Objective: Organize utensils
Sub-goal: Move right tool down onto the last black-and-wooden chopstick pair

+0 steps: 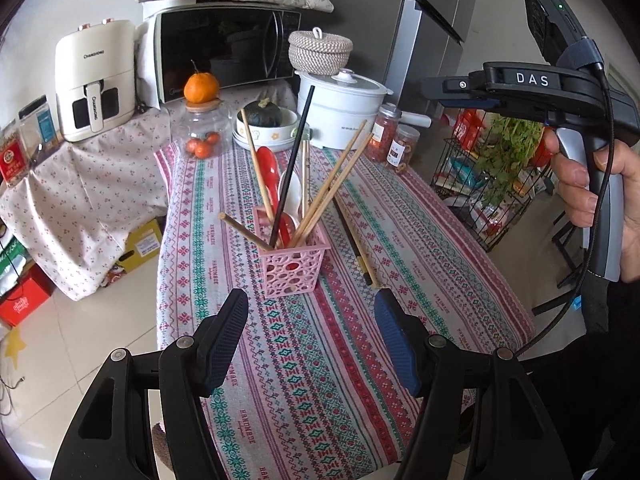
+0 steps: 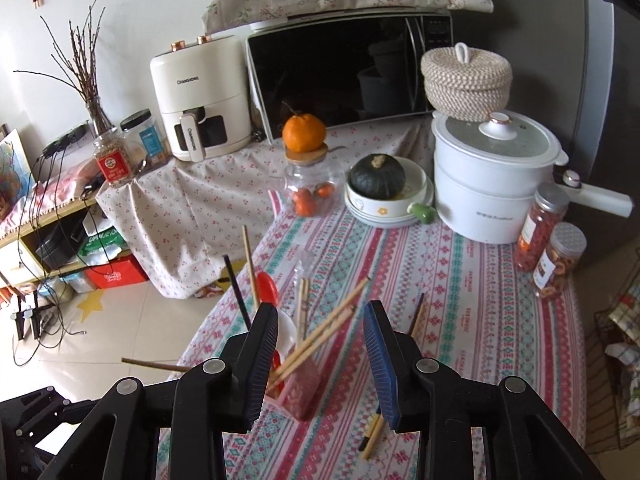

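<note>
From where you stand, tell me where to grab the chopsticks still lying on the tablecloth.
Grip the pair of chopsticks lying flat to the right of the pink holder near their middle, probably coming from above with the right tool. They lie side by side, so closing across their width should take both.

In the pink basket (image 1: 291, 258): one black chopstick (image 1: 289, 179), one red spoon (image 1: 272, 184), one white spoon (image 1: 293, 192); right of it, one chopstick pair (image 1: 358, 250) flat on the tablecloth (image 1: 420, 240).

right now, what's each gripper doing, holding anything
left gripper: open, holding nothing
right gripper: open, holding nothing; the pink holder stands beneath it
</note>
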`<action>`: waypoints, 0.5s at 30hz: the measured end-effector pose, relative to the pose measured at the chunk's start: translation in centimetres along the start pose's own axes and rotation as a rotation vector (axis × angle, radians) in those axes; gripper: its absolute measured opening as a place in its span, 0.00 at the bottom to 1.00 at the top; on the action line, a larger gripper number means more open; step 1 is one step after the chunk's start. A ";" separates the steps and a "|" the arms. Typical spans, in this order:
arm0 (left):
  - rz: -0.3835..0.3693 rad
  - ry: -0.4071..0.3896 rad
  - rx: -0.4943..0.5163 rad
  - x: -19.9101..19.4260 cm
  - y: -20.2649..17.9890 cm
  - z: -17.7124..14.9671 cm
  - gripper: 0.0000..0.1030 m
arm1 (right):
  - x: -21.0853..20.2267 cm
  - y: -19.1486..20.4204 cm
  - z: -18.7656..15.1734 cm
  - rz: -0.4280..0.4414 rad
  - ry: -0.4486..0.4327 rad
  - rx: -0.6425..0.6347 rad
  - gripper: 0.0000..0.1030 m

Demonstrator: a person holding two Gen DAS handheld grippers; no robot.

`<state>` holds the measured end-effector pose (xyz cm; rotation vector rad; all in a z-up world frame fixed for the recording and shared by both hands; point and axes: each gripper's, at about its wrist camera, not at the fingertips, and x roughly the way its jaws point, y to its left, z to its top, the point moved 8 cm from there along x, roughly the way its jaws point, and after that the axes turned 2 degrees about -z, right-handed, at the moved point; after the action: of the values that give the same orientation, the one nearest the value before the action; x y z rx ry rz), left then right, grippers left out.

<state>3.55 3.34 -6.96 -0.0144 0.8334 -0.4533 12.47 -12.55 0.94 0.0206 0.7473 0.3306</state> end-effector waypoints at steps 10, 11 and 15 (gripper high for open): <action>-0.021 0.076 0.050 3.9 -5.0 -1.2 0.66 | 5.0 -7.8 -7.0 -0.048 0.179 0.100 0.49; -0.020 0.075 0.052 4.3 -5.2 -1.2 0.66 | 5.9 -8.2 -7.5 -0.046 0.197 0.104 0.49; -0.003 0.060 0.057 5.6 -5.5 -1.1 0.66 | 10.2 -9.4 -8.7 -0.011 0.256 0.153 0.49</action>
<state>3.92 -3.66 -10.64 0.0505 0.8792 -0.4823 16.33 -19.23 -13.44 0.1205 1.0251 0.2669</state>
